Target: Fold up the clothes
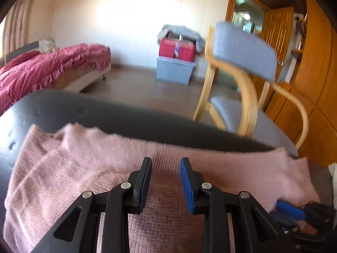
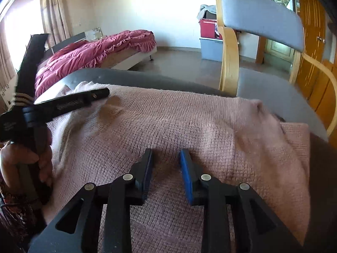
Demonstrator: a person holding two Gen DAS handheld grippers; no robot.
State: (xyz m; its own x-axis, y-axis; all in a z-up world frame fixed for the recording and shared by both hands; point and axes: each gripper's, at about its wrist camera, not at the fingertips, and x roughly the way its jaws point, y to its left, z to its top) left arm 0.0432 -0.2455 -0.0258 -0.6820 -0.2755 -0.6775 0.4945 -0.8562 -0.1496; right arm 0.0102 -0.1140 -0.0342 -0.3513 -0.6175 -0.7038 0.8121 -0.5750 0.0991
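On the dark table (image 1: 63,109), pink sweater (image 1: 84,160), left gripper (image 1: 165,164) spread, right gripper (image 2: 166,156) spread, no legible writing.

Each view is taken from just behind a hand-held gripper, looking forward along its two fingers and slightly down, close over a pink sweater (image 1: 84,158) spread on a dark counter (image 1: 105,113). The left view is aimed across the counter toward a chair (image 1: 242,48) and a bed (image 1: 42,67). The same sweater (image 2: 168,122), chair (image 2: 263,14) and bed (image 2: 94,50) are shared by the right view, in which the left hand-held gripper (image 2: 99,93) is seen at the left edge.
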